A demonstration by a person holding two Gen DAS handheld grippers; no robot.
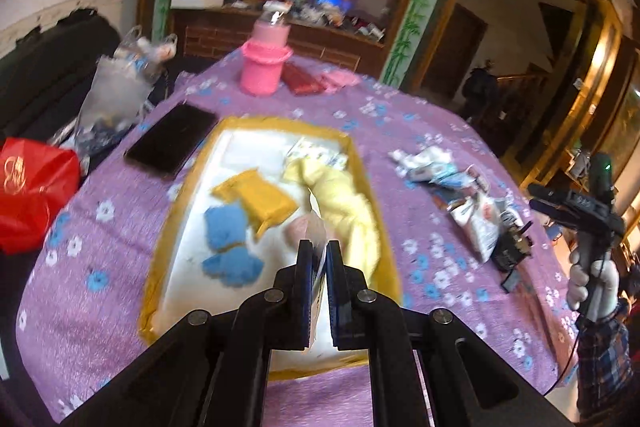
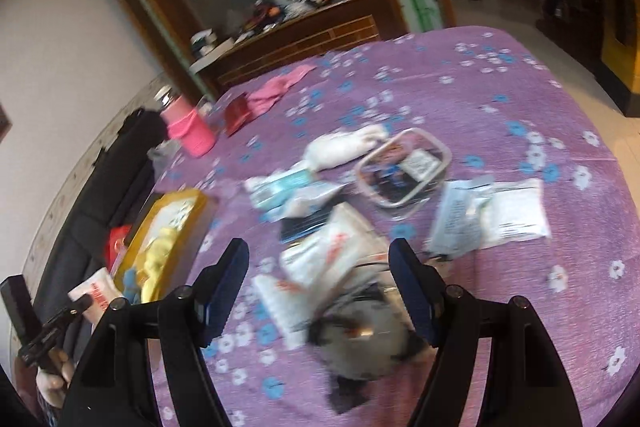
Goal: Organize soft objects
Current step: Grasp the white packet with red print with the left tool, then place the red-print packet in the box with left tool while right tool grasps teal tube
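My left gripper (image 1: 319, 259) is shut on a small white packet (image 1: 317, 239) and holds it over the near end of a yellow-rimmed white tray (image 1: 256, 126). In the tray lie a blue plush (image 1: 228, 247), a mustard cloth (image 1: 256, 197), a pale yellow cloth (image 1: 344, 203) and a pink soft item (image 1: 298, 227). My right gripper (image 2: 320, 291) is open above a pile of white and blue packets (image 2: 324, 251) on the purple cloth. The tray also shows in the right wrist view (image 2: 160, 223), at the left.
A black phone (image 1: 172, 139) lies left of the tray. A pink cup (image 1: 264, 65), a red pouch (image 1: 302, 79) and pink cloth (image 1: 340, 79) sit at the far edge. A red bag (image 1: 32, 187) is at left. A clear box (image 2: 404, 167) lies among the packets.
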